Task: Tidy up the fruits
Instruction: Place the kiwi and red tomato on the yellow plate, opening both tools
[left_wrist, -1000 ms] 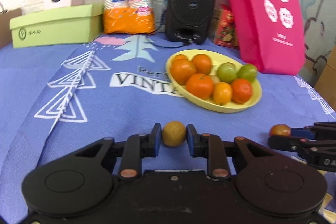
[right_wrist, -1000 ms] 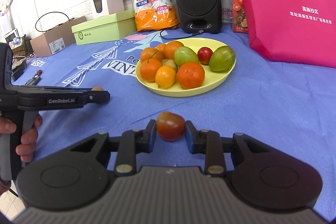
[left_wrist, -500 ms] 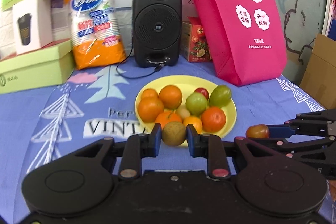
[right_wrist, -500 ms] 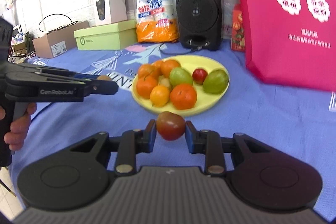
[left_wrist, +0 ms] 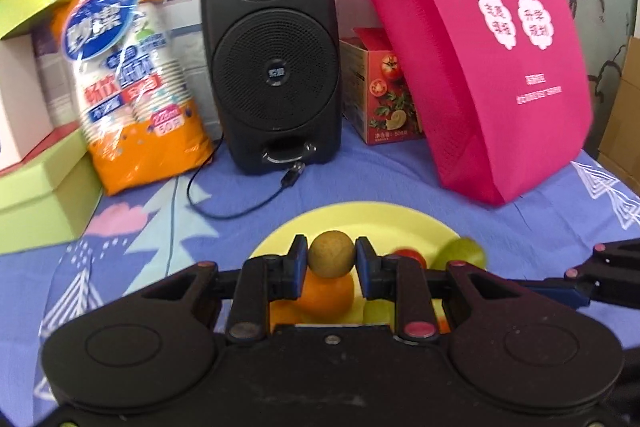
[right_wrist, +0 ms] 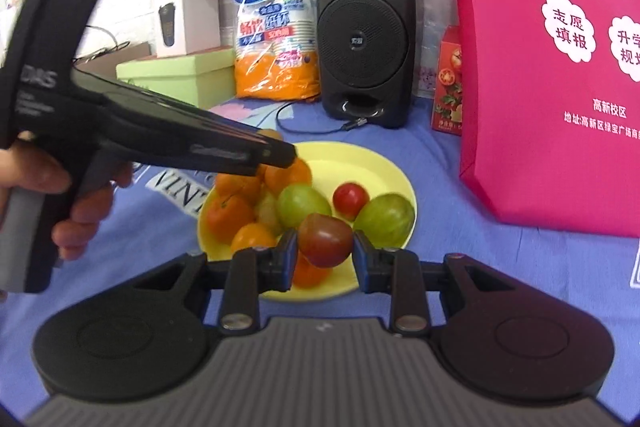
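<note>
Fruit is crowding the plate's left and middle, leaving its far rim bare; the speaker and pink bag are walling off the desk's back edge.

A yellow plate of orange, green and red fruit sits on a blue cloth printed with white line-drawn trees, a black speaker at 12 o'clock, a magenta bag with white flower-shaped labels at 2 o'clock and an orange-and-blue pack at 11.
</note>
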